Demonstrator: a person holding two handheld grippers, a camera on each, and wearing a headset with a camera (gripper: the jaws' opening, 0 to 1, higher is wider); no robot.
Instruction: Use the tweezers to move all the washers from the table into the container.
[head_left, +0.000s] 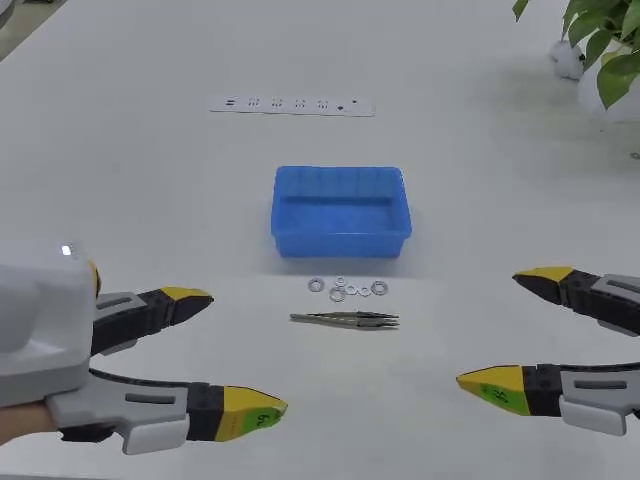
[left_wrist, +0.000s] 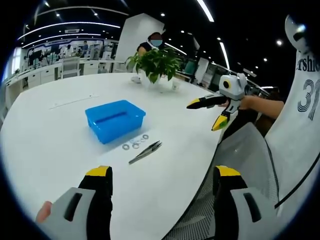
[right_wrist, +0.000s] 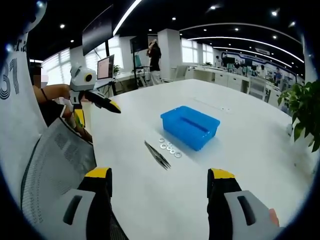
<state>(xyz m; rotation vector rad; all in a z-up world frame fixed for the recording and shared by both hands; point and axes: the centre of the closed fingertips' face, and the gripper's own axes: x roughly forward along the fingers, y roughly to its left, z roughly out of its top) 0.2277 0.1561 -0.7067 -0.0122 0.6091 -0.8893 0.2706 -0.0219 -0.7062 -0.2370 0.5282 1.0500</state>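
White table (head_left: 150, 180): blue plastic container (head_left: 341, 212); small metal washers (head_left: 347, 289); steel tweezers (head_left: 345, 319); left gripper (head_left: 247, 352), right gripper (head_left: 487, 329), jaws apart, empty.

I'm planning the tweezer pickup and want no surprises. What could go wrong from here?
1. The tweezers lie flat and thin right beside the washers; the open right gripper, reaching for them, could scatter washers.
2. The washers are small and clustered, so one may slip before reaching the blue container.
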